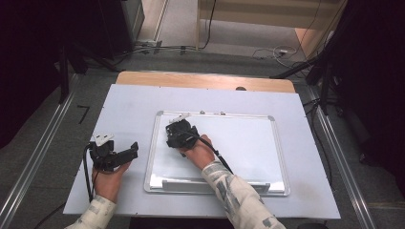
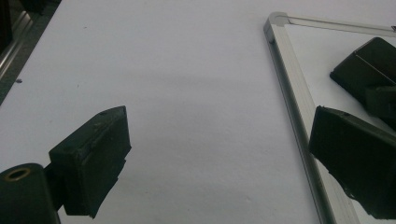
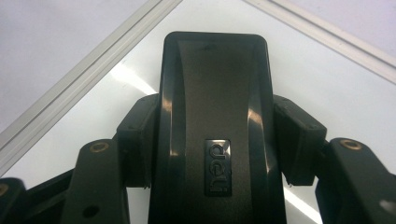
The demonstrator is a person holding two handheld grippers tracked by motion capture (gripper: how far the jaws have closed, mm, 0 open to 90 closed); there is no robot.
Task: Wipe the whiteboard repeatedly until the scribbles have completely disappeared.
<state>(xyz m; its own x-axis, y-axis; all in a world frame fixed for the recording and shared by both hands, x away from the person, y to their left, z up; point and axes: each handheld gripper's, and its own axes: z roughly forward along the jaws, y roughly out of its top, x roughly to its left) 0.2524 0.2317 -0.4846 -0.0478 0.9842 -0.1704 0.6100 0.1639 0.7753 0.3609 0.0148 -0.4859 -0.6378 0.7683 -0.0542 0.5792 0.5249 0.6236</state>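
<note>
The task item is a glossy black plastic whiteboard eraser (image 3: 215,130), oblong with rounded corners. Its top face carries a raised central band running along its length and a small embossed logo plate near the end closest to the camera in the right gripper view. Highlights on the plastic mark it as smooth and hard.

The right hand-held gripper (image 1: 180,133) pinches the eraser across its width; one black jaw presses each long side. The eraser lies over the upper-left area of a white rectangular whiteboard with a silver aluminium frame (image 1: 282,157), close to the frame corner (image 3: 154,9). Whether the eraser touches the board surface cannot be told.

The whiteboard lies flat on a pale grey sheet (image 1: 129,105) covering the bench (image 1: 200,80), whose wooden edge shows at the far side. A tray strip runs along the near edge of the whiteboard. The left hand-held gripper (image 1: 122,155) sits over the grey sheet, just left of the whiteboard frame, with its jaws spread wide and nothing between them. The left gripper view shows a dark part of the right gripper unit (image 2: 369,70) beyond the frame rail.

The long axis of the eraser runs in line with the right gripper, its free end pointing toward the far-left frame corner.
</note>
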